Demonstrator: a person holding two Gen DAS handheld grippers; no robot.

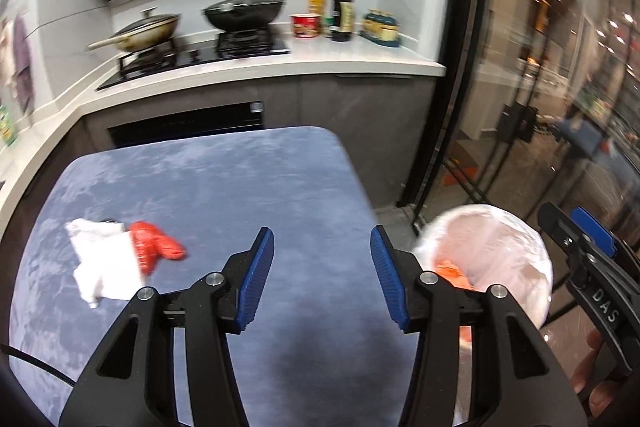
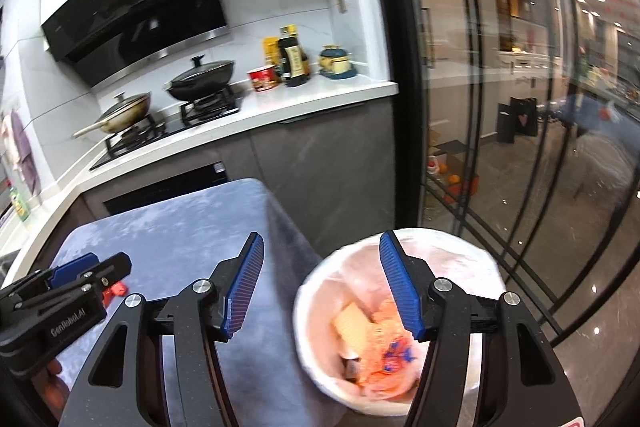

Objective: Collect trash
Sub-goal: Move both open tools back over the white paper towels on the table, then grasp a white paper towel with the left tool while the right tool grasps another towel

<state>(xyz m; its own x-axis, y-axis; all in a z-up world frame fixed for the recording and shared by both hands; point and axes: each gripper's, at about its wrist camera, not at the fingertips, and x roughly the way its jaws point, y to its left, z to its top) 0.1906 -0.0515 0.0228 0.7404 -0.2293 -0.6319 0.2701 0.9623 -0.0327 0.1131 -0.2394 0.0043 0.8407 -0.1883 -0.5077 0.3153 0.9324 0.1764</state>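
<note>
A crumpled white paper and a red wrapper lie together on the left of the blue cloth-covered table. My left gripper hovers over the table to their right, open and empty. Beside the table's right edge stands a white trash bin lined with a pale bag; orange and yellow scraps lie inside it. My right gripper hangs above the bin's rim, open, nothing between its blue pads. In the left wrist view the bin shows at lower right. The left gripper appears at the left of the right wrist view.
Behind the table runs a white kitchen counter with a gas hob, two lidded woks, bottles and a red cup. A glass sliding door with black frames borders the right side.
</note>
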